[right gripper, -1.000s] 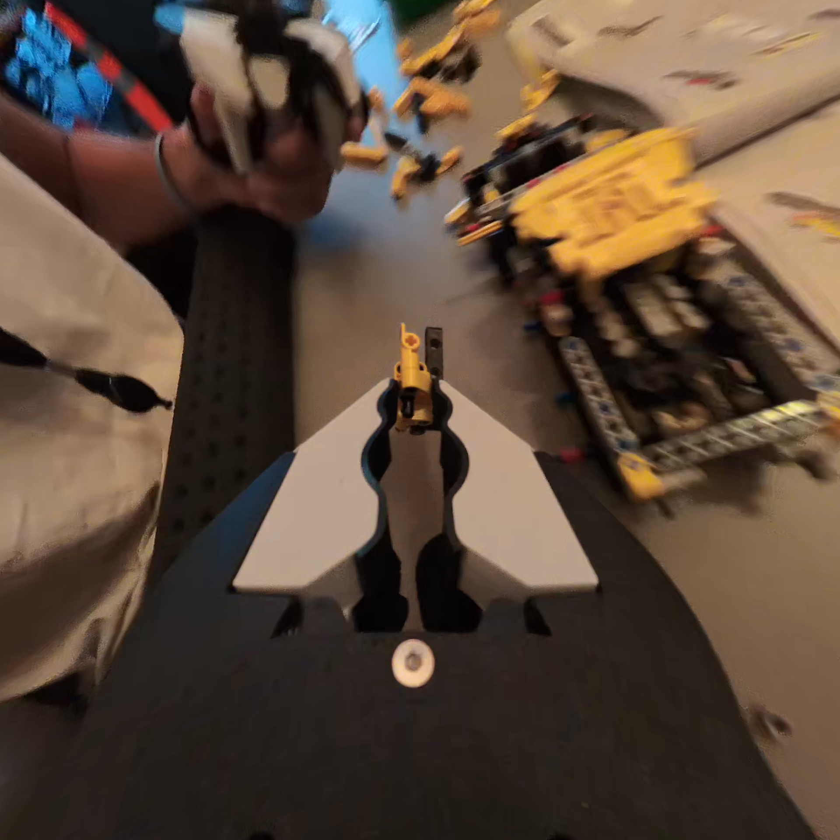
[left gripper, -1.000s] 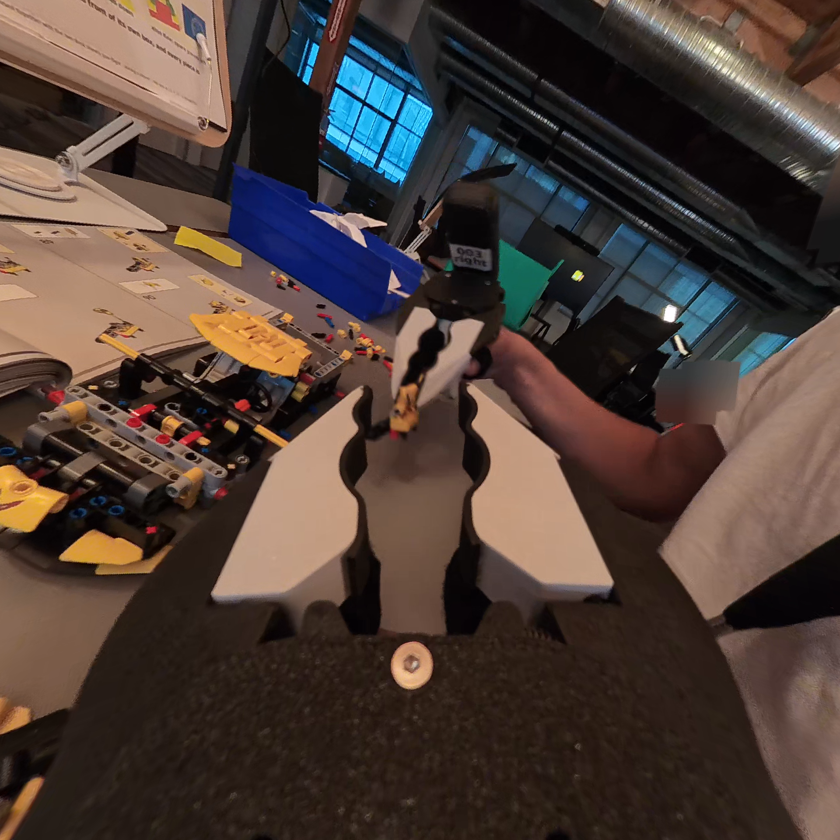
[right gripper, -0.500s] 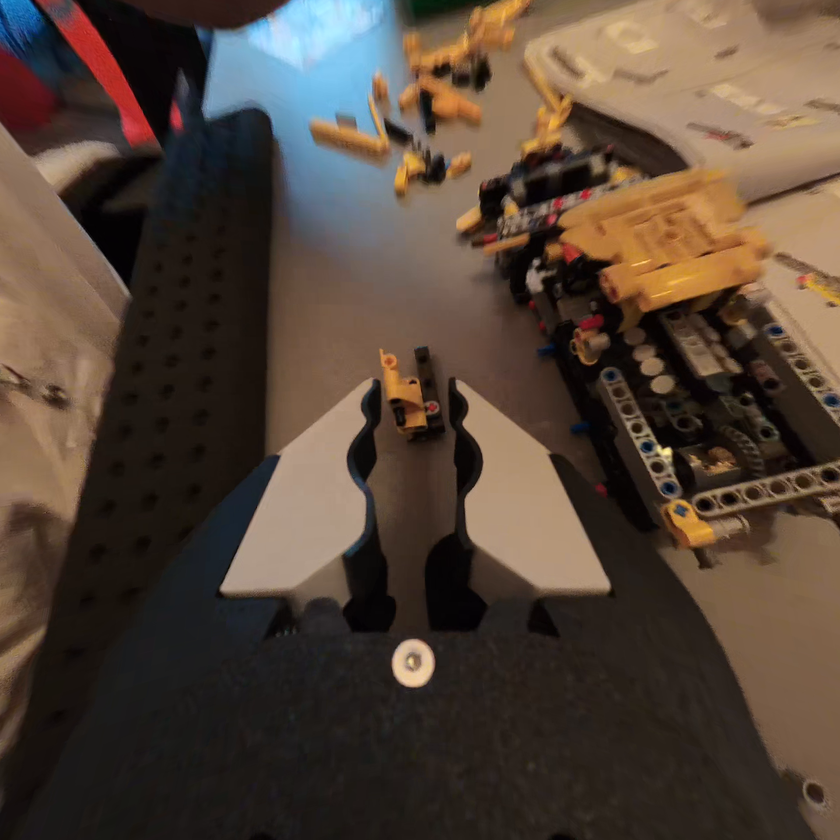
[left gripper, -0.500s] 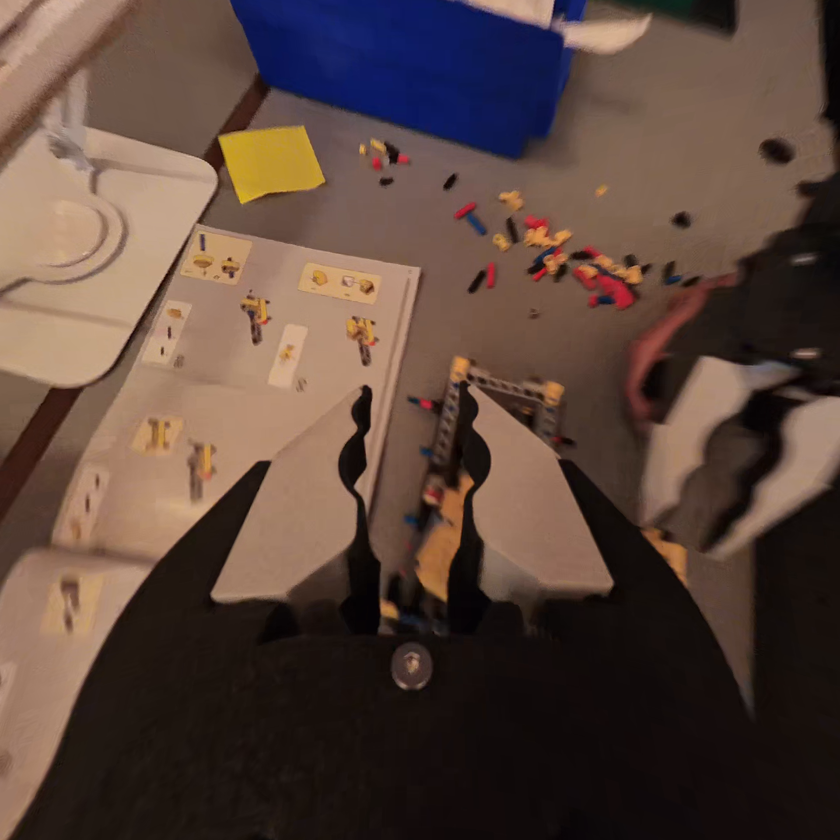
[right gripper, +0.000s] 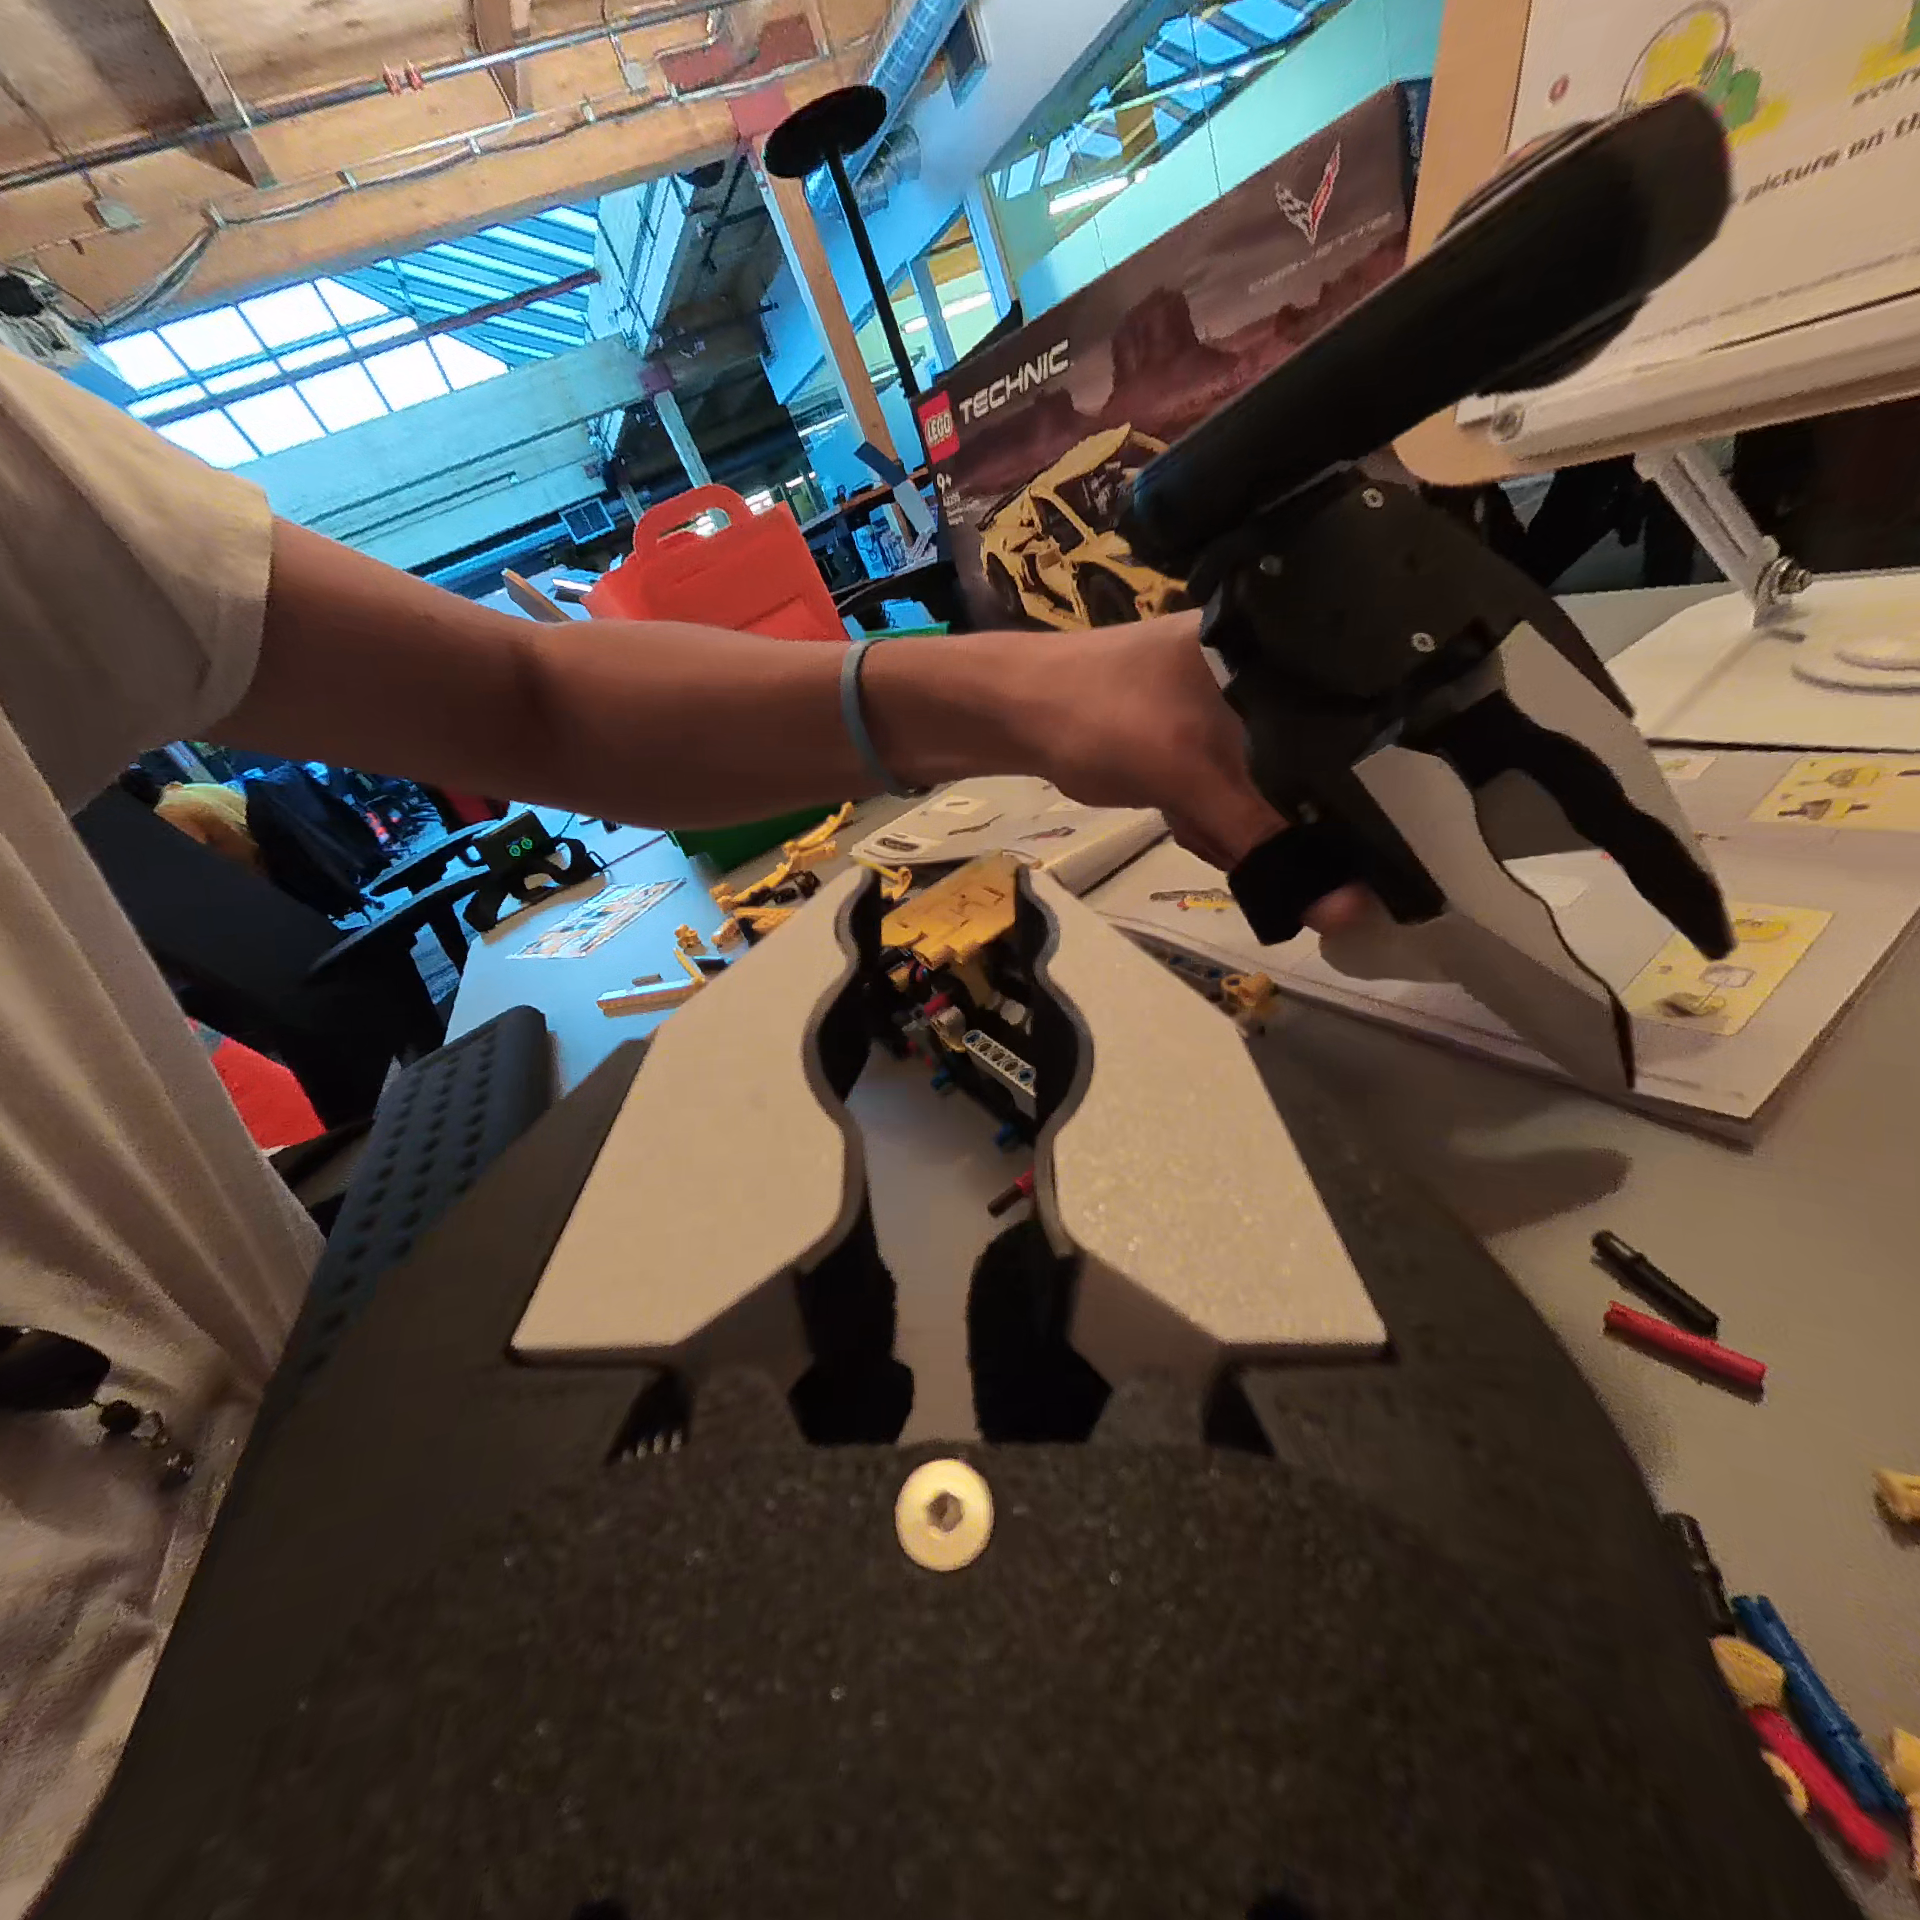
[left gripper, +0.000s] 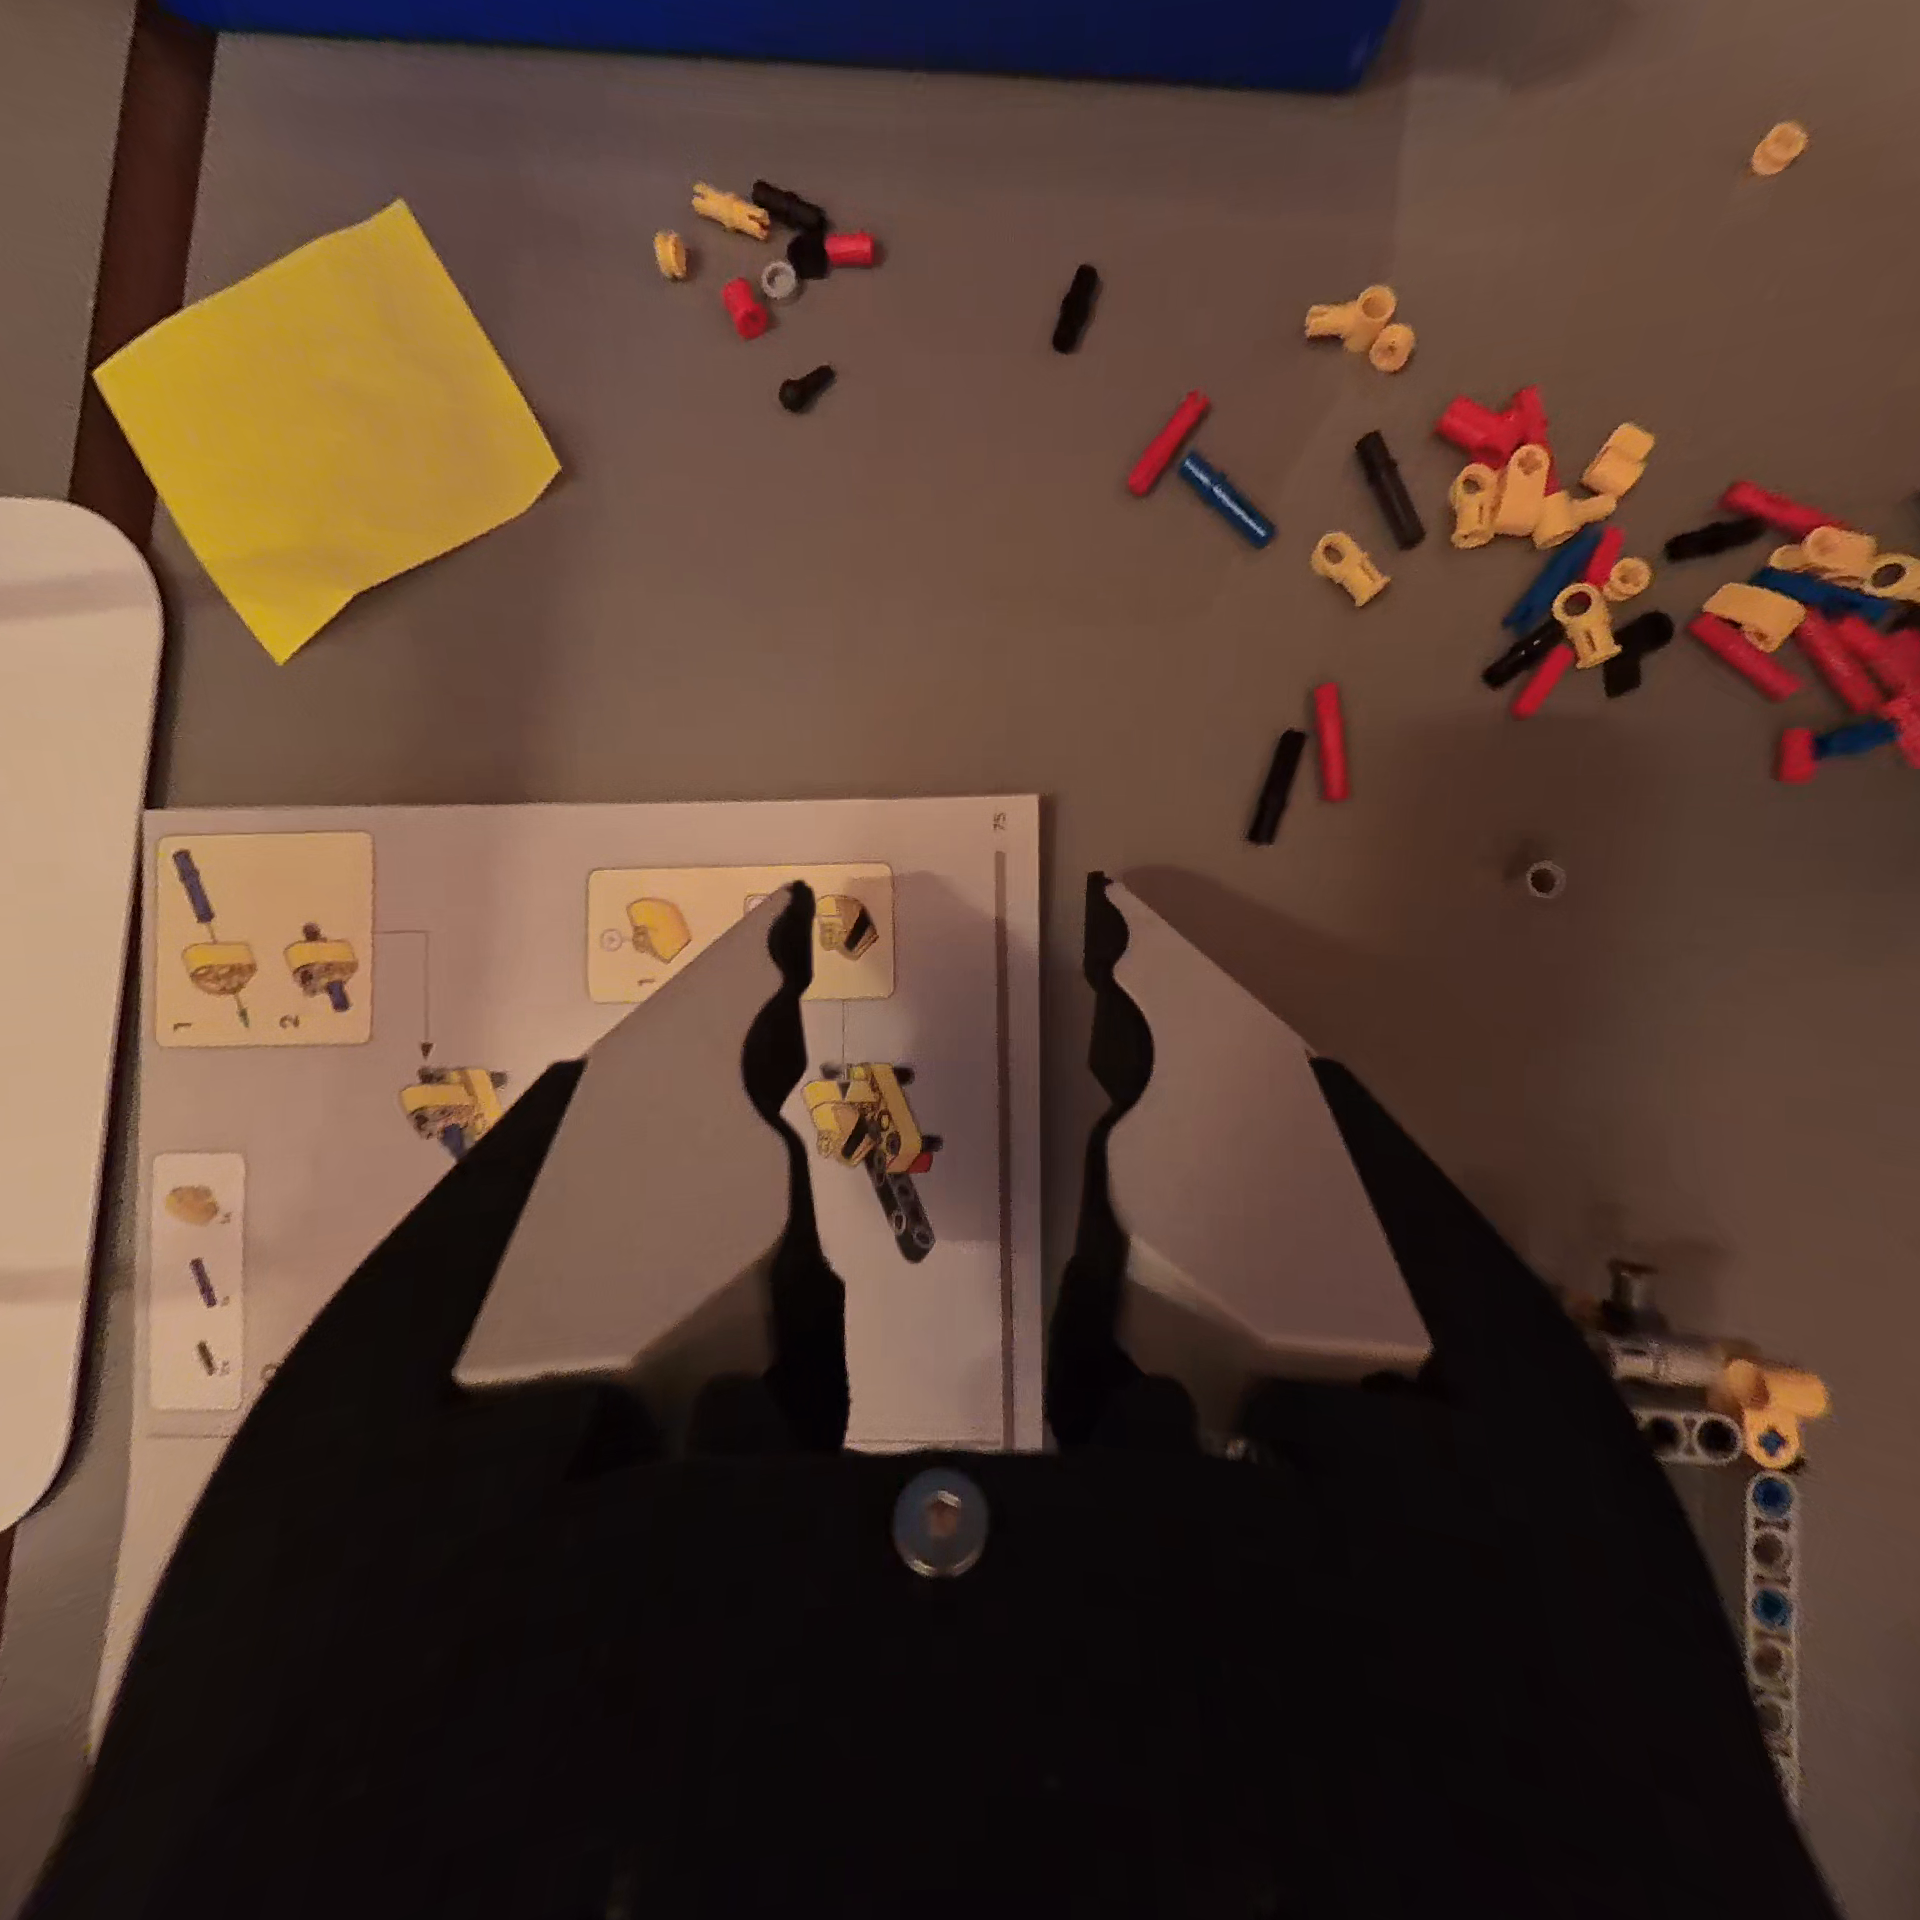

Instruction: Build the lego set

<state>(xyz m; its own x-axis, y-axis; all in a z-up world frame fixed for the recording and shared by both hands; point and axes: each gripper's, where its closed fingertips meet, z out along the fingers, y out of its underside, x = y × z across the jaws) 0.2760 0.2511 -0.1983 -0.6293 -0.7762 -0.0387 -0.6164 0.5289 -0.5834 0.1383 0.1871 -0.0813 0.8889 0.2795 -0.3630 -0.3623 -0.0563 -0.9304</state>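
Blue bin (left gripper: 790,31): far edge of desk (left gripper: 831,644), contents out of view. Green bin (right gripper: 769,836) and orange carrier (right gripper: 717,566): farther off, contents not visible.

Left gripper (left gripper: 940,883): pointed down over open instruction booklet (left gripper: 520,1039), jaws spread wide, nothing held. Also seen in right wrist view (right gripper: 1673,1013), gripped by a hand (right gripper: 1164,748), tips just above the booklet page.

Right gripper (right gripper: 945,883): jaws parted by a moderate gap, nothing between them.

Lego model (right gripper: 961,971), partly built, yellow and black: on desk beyond right jaws; one grey beam end (left gripper: 1704,1392) beside booklet in left wrist view.

Loose pieces (left gripper: 1538,520), red, blue, black, pale yellow: scattered right of booklet; smaller cluster (left gripper: 774,249) nearer blue bin. Yellow sticky note (left gripper: 322,426): left of that cluster. White stand base (left gripper: 62,987): left of the booklet.

Desk: grey, matte. Set box (right gripper: 1143,416) standing at rear. Room: timber beams, skylights, black chairs.
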